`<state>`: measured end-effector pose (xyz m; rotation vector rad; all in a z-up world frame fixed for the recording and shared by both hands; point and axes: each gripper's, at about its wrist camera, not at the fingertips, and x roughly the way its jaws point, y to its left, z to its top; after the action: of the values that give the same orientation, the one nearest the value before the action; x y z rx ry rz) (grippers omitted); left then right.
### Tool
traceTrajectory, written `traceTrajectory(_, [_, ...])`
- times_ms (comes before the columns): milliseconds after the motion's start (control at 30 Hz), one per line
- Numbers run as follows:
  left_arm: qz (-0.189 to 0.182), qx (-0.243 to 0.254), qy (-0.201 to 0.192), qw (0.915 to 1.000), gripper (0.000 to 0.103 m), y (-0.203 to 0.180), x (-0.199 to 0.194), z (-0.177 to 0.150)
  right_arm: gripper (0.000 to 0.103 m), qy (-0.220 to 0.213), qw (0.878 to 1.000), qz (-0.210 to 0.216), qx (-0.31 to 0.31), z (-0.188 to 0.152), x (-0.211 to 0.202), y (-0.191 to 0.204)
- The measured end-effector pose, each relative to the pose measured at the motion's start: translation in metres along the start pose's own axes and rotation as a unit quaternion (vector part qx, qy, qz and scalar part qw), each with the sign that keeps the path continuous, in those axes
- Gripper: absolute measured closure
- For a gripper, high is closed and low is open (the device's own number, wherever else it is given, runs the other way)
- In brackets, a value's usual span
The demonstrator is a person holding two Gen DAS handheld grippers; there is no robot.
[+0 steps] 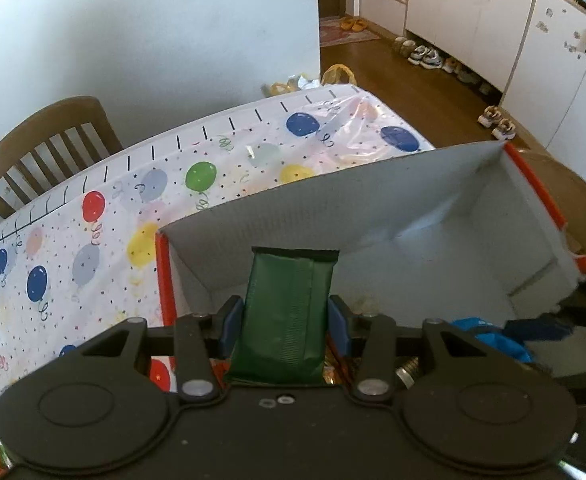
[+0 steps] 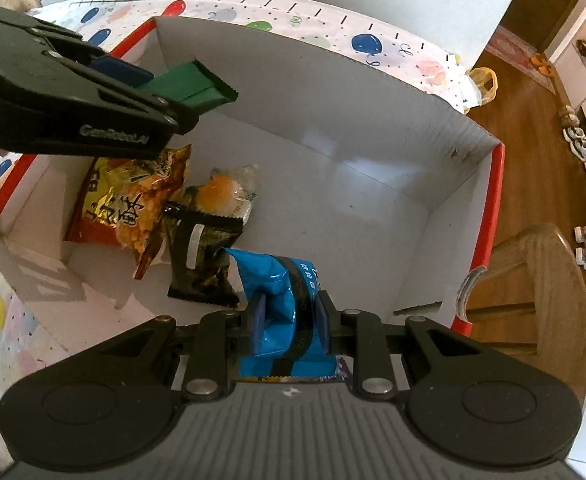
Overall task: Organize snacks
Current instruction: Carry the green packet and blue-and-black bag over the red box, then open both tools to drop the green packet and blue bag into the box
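My left gripper [image 1: 285, 322] is shut on a dark green snack packet [image 1: 289, 312] and holds it above the near left side of a white cardboard box [image 1: 373, 200] with red outer walls. The packet also shows in the right wrist view [image 2: 197, 86], with the left gripper [image 2: 149, 88] above the box. My right gripper [image 2: 289, 320] is shut on a blue snack packet [image 2: 281, 296] over the box's near side. In the box [image 2: 353, 128] lie a red and yellow snack bag [image 2: 129, 208], a black packet [image 2: 199, 256] and a clear packet with an orange piece [image 2: 225, 194].
The box stands on a table with a balloon-print cloth [image 1: 93, 240]. A wooden chair [image 1: 45, 144] stands at the far left and another chair [image 2: 541, 280] by the box's right side. Shoes and white cabinets [image 1: 493, 20] line the floor beyond.
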<state>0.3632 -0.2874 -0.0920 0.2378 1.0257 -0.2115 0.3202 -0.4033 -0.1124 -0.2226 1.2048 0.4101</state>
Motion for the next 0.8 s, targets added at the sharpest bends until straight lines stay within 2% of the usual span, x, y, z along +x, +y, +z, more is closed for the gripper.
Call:
traceTrajectory(267, [-0.001,-0.002,0.029,0.9996,0.06,-0.006,0.015,0.002,0.077,-0.001,1.0,0.004,-0.001,0.001,0.007,-0.003])
traceTrajectory(433, [-0.005,-0.013,0.033,0.9994,0.058,-0.004,0.015,0.002,0.077,0.002,1.0,0.006,-0.001,0.0,0.005,-0.002])
traceTrajectory(533, [-0.005,-0.017,0.028,0.9994,0.054,-0.004,0.012,0.002,0.077,0.002,1.0,0.008,0.007,0.0,0.003,-0.004])
traceTrajectory(600, [-0.006,-0.02,0.022,0.9995,0.045,-0.003,0.008,0.002,0.077,0.002,1.0,0.01,0.009,-0.001,0.002,-0.004])
traceTrajectory(800, [-0.013,-0.031,0.008,0.9994,0.038,0.0,-0.005,0.001,0.076,0.005,1.0,0.004,0.014,-0.004,-0.005,-0.002])
